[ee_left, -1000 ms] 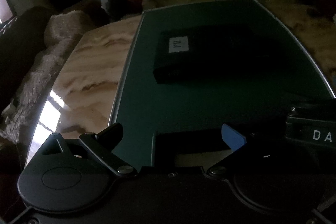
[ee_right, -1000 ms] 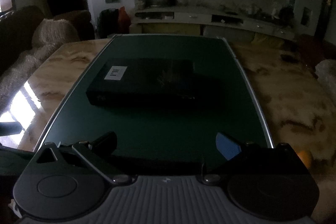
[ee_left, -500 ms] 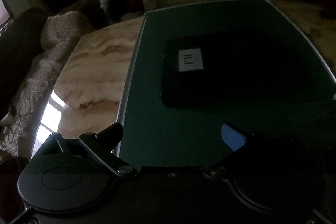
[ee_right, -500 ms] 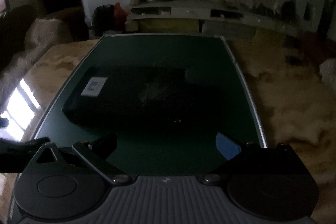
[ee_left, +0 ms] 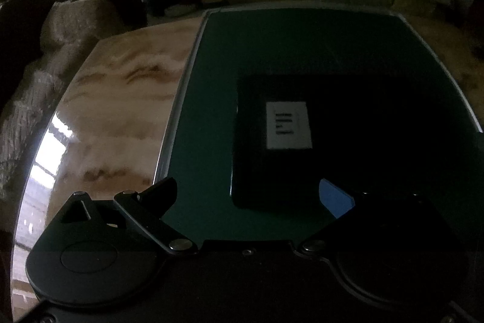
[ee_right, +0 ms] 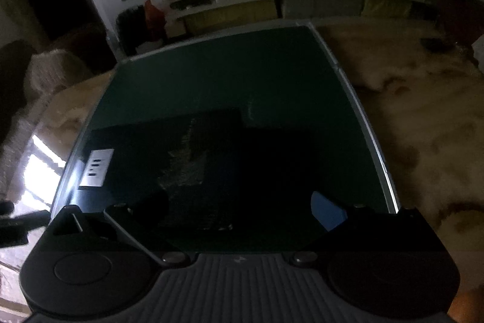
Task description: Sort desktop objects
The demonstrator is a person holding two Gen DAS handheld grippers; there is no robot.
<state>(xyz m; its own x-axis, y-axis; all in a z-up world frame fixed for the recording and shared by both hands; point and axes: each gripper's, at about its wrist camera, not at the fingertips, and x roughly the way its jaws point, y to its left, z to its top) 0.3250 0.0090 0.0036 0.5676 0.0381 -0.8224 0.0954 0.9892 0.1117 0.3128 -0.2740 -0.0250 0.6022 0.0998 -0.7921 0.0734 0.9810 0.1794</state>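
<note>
- Black box (ee_left: 348,141) w/ a white label (ee_left: 288,125) lies flat on the green mat (ee_left: 302,50), mid-mat, near half; mat sits on a marble-look table (ee_left: 121,111).
- My left claw (ee_left: 248,196) is spread wide w/ nothing between the fingers; it hangs over the box's near-left corner, label just ahead.
- My right claw (ee_right: 239,208) is spread too, also empty, over the near part of the box (ee_right: 196,159). Label (ee_right: 96,167) sits at far left of that view.
- Can't tell if either claw touches the box; too dark, edges melt into the mat.
- Risk 1: box is wide & flat. Judging by the pics, one claw's spread may not span it, so a pinch on a corner could let it pivot or slip out.
- Risk 2: black on dark green in dim light. I could misjudge the near edge & close on mat, not box.
- Risk 3: both claws are close over the same box; fingers could knock each other if both close in.
- Risk 4: mat's silver rim (ee_right: 372,147) is near on the right; a shove instead of a lift could push the box onto it or snag there.
- No other desktop items show on the mat, so where the box should go I can't tell.
</note>
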